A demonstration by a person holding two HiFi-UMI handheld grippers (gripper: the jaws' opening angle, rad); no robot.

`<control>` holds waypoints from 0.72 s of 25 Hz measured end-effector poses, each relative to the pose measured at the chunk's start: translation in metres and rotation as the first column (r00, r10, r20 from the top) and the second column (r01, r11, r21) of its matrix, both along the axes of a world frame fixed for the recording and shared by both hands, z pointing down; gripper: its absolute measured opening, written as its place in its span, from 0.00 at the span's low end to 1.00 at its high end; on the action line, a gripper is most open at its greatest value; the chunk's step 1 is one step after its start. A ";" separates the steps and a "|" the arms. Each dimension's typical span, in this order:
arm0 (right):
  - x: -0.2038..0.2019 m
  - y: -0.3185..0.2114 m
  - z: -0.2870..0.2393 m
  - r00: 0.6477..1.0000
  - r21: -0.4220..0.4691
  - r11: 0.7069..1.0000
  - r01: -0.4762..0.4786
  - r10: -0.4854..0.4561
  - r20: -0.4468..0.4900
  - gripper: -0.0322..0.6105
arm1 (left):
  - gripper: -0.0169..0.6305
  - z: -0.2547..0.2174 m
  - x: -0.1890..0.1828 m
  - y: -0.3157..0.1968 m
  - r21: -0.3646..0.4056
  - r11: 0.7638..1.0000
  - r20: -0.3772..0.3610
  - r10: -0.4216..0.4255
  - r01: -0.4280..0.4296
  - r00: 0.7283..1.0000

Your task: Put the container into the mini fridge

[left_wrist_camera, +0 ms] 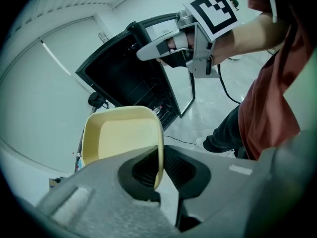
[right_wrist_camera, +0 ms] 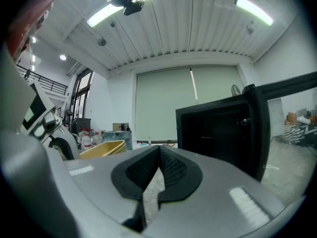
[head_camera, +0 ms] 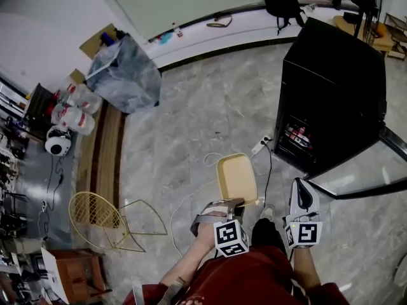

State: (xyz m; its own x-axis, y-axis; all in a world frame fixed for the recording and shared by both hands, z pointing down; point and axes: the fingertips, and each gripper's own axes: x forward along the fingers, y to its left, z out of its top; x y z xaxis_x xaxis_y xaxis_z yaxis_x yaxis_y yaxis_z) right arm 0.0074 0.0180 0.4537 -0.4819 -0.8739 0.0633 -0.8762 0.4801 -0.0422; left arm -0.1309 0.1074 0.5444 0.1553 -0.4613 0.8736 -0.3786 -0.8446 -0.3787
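Open marble floor point(head_camera: 203, 113) lies between the person and the black mini fridge point(head_camera: 334, 88), which stands ahead on the right with its door point(head_camera: 356, 180) swung wide. The yellow container point(head_camera: 236, 178) is held over the floor left of the fridge's opening, mouth up, long axis pointing forward. The left gripper point(head_camera: 234, 203) pinches its near rim. The right gripper point(head_camera: 301, 194) is closed and empty.

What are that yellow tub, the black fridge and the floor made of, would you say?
Yellow tub: probably plastic; thin wall, rounded corners, even matt colour.
Black fridge: painted metal or plastic, hard to tell; smooth, faint sheen.
Floor: polished stone or tile; grey veining, joint lines, reflections.
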 end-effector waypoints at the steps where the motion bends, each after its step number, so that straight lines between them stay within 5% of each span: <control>1: 0.006 -0.004 0.001 1.000 -0.005 1.000 -0.015 0.015 0.002 0.05 | 0.06 -0.002 0.005 -0.009 0.003 1.000 -0.002 0.020 -0.020 1.000; 18: 0.111 -0.077 0.009 0.981 -0.029 0.981 -0.192 0.191 -0.040 0.05 | 0.06 0.011 0.117 -0.127 -0.021 0.960 0.003 0.279 -0.279 0.960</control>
